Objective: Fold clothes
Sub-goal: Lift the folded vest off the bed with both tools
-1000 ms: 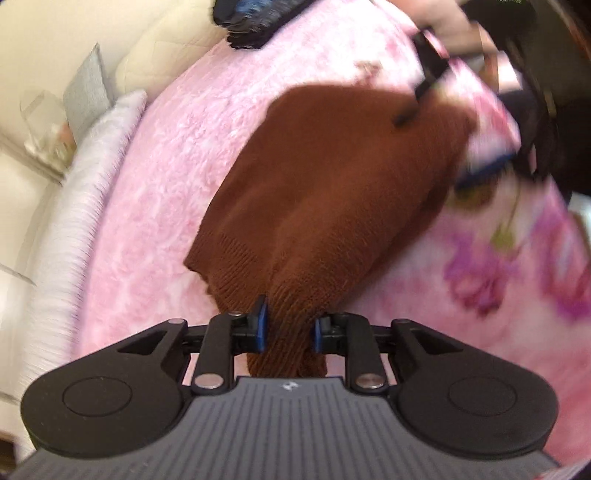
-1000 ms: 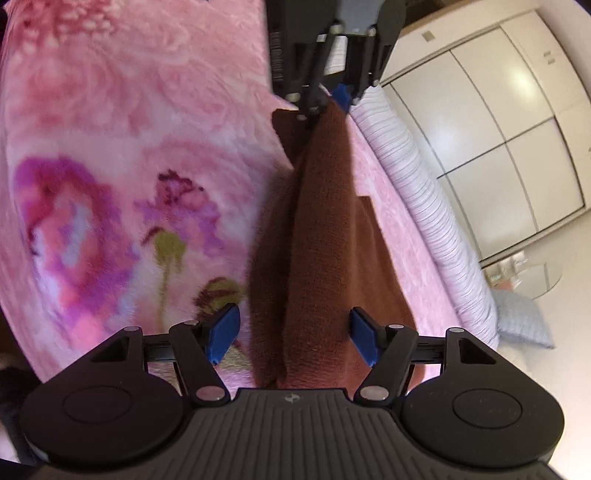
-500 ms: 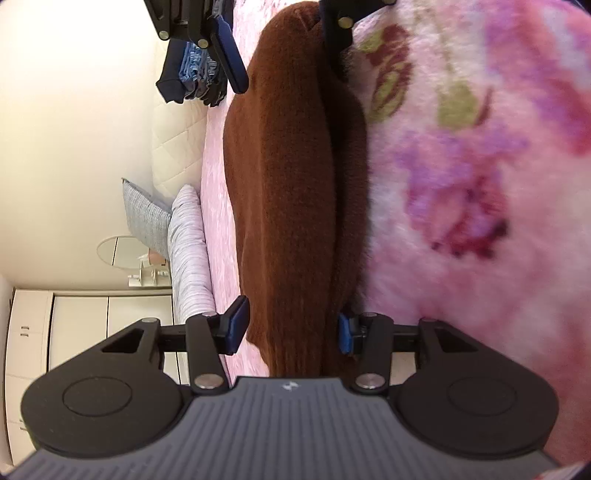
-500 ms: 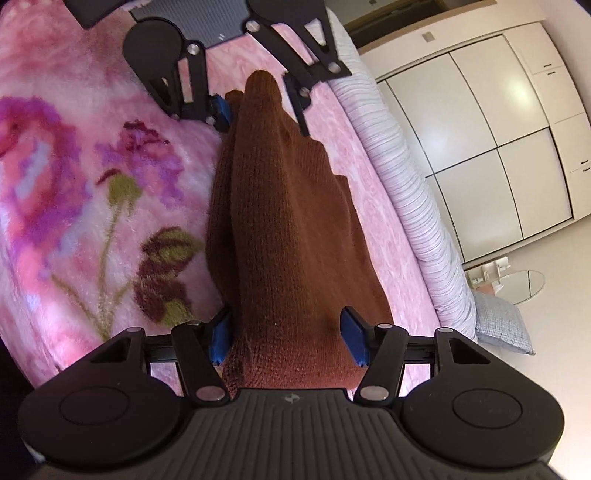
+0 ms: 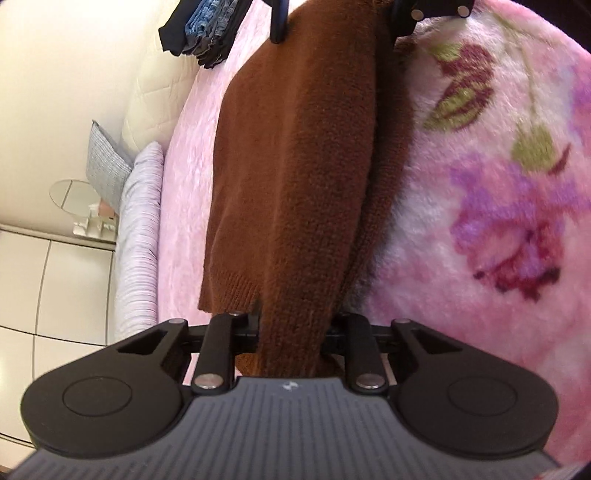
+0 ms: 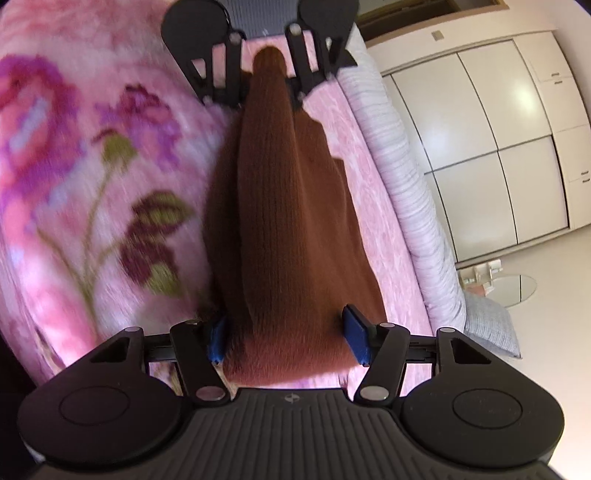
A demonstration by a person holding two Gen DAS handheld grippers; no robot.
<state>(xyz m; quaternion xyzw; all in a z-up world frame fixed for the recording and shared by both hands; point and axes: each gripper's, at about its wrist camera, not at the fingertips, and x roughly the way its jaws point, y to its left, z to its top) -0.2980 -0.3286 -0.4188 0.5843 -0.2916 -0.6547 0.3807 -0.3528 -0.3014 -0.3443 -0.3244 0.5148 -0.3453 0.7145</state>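
A brown knit sweater (image 5: 295,166) is folded into a long bundle and stretched between my two grippers over a pink floral blanket (image 5: 498,184). My left gripper (image 5: 293,325) has one end of the sweater between its jaws; the pads are hidden by the fabric. It shows at the top of the right wrist view (image 6: 267,85). My right gripper (image 6: 288,339) has its blue pads (image 6: 356,338) wide apart around the other end of the sweater (image 6: 288,221). It shows at the top of the left wrist view (image 5: 336,18).
A stack of folded dark and denim clothes (image 5: 201,31) lies at the far side of the bed. A striped bolster (image 5: 138,236) runs along the bed's edge, with a grey cushion (image 5: 105,162) beside it. White wardrobe doors (image 6: 498,147) stand beyond.
The left gripper went from pinching the sweater's hem to wide around the folded bundle, then narrowed on it. Both grippers turned to face each other. The right gripper stays wide on its end.
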